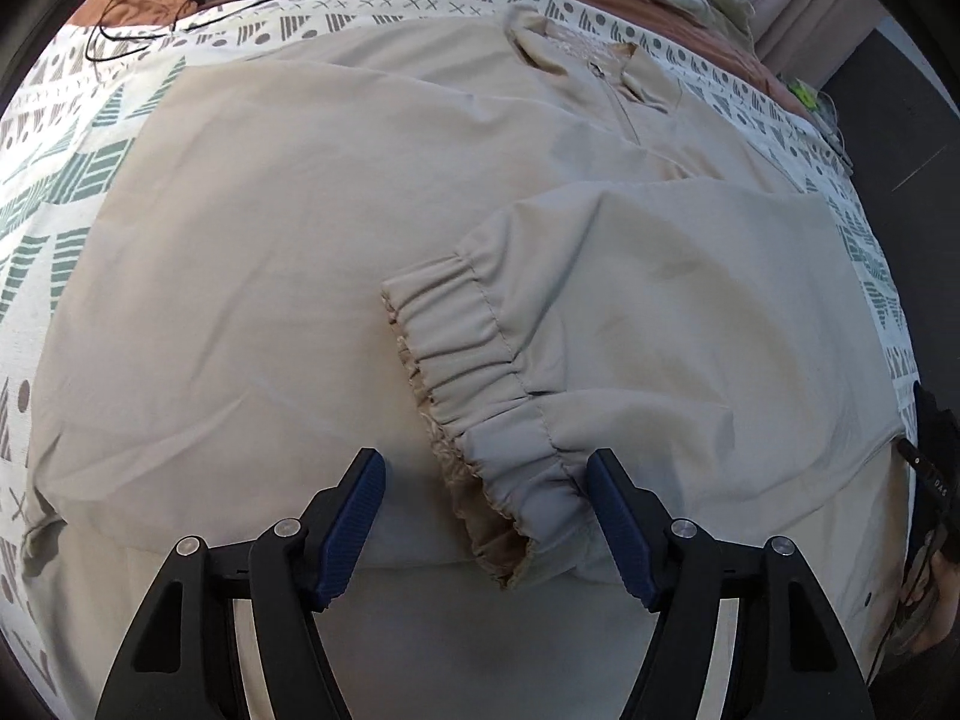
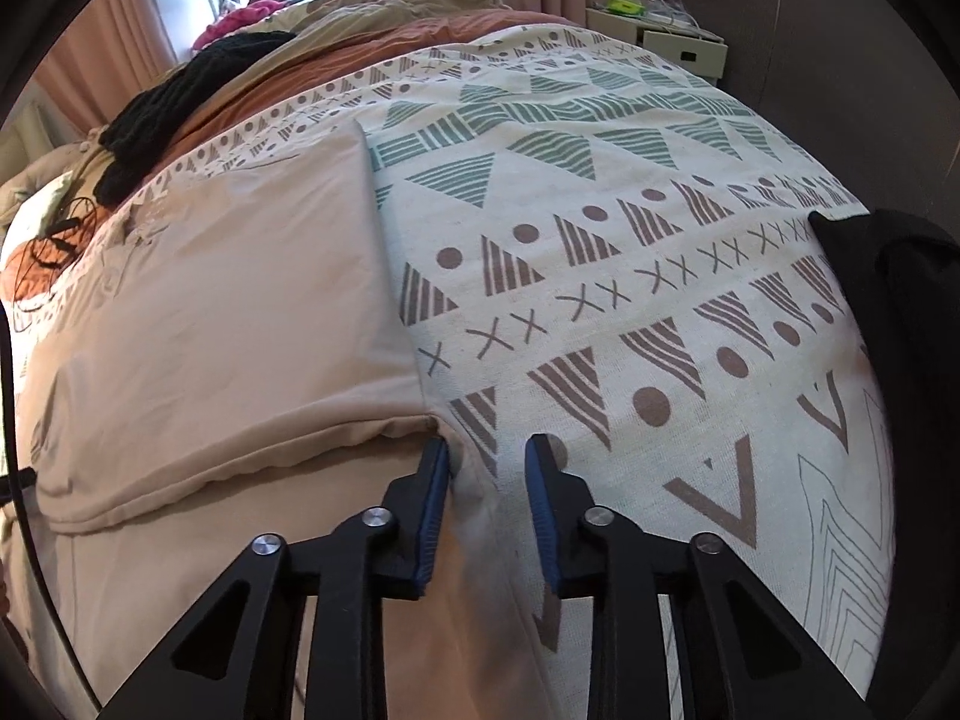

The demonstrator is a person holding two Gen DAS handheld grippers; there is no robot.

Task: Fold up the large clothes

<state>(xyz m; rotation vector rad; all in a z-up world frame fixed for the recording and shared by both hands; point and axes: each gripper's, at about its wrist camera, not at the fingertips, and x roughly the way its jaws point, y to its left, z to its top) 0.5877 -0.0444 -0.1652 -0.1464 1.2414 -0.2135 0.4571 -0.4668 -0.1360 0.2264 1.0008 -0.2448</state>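
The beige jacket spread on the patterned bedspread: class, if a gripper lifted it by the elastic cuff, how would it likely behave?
The beige jacket would probably drape and sag, since its thin cloth lies creased and folded flat. The elastic cuff looks gathered, so it likely stretches before the sleeve follows. Its smooth fabric may slip between the left gripper pads, which stand open around the cuff's end.

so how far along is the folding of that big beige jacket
Done: the big beige jacket lies flat on the patterned bedspread, one sleeve folded across its body, elastic cuff on top. In hand: nothing; the left gripper hangs open over the cuff, and the right gripper, open, sits at the jacket's folded edge. Left: the remaining folds.
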